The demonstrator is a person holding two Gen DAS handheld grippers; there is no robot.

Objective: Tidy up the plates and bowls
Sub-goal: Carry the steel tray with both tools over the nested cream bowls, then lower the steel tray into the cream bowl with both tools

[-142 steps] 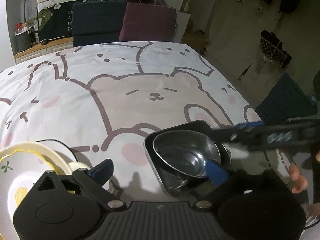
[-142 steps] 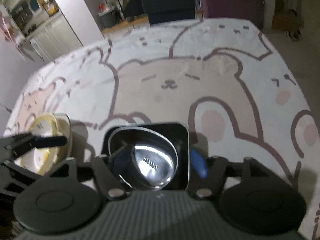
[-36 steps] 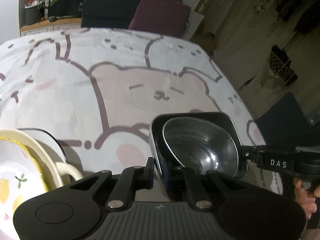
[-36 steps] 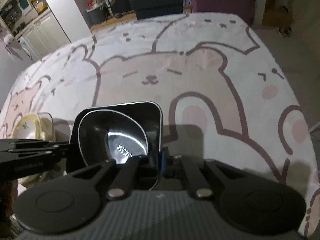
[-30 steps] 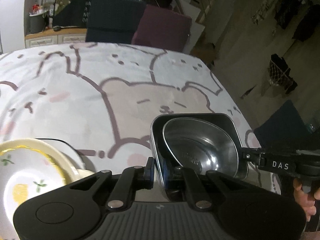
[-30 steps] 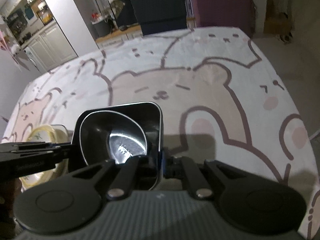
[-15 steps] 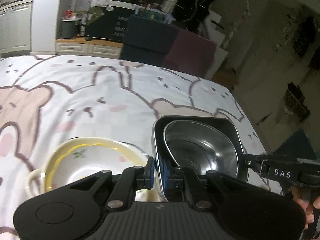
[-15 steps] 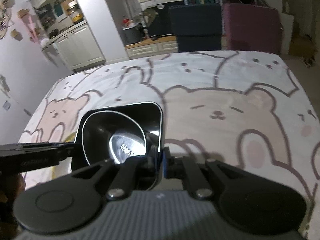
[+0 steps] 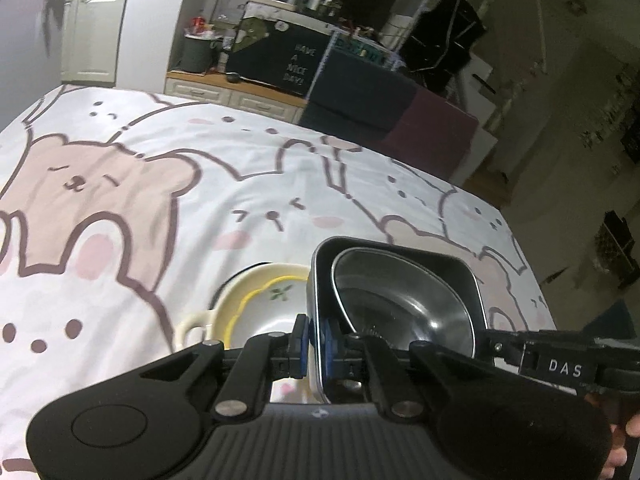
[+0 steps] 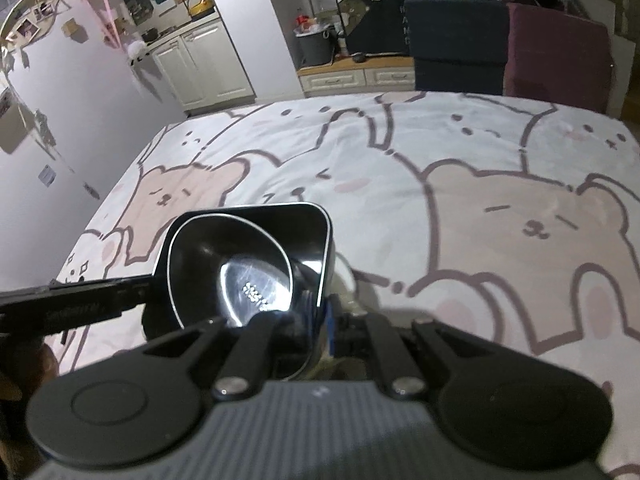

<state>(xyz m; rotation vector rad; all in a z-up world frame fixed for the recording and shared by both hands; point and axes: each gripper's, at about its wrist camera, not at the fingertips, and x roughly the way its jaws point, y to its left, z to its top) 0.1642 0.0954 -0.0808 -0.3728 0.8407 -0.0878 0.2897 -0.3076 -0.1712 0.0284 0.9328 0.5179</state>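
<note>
A black square dish (image 9: 460,272) with a steel bowl (image 9: 400,296) inside it hangs above the table, gripped from both sides. My left gripper (image 9: 316,336) is shut on the dish's left wall, blue pads pressed to either side of it. My right gripper (image 10: 326,316) is shut on the opposite wall of the dish (image 10: 280,216), and the steel bowl (image 10: 240,272) gleams inside. A cream bowl (image 9: 260,300) with a yellow ring and a side handle sits on the cloth just below and left of the dish. Each gripper shows in the other view: right gripper (image 9: 492,348), left gripper (image 10: 148,284).
A bear-printed cloth (image 9: 120,200) covers the whole table. A dark blue chair (image 10: 452,40) and a maroon chair (image 10: 556,48) stand at its far edge. The table drops off to the floor at the right (image 9: 532,264). A person's hand (image 9: 624,440) holds the right gripper.
Both grippers closed on the dish's walls, lifted it with the steel bowl and carried it left across the table. The cream bowl has come from the far left to just beneath the dish.
</note>
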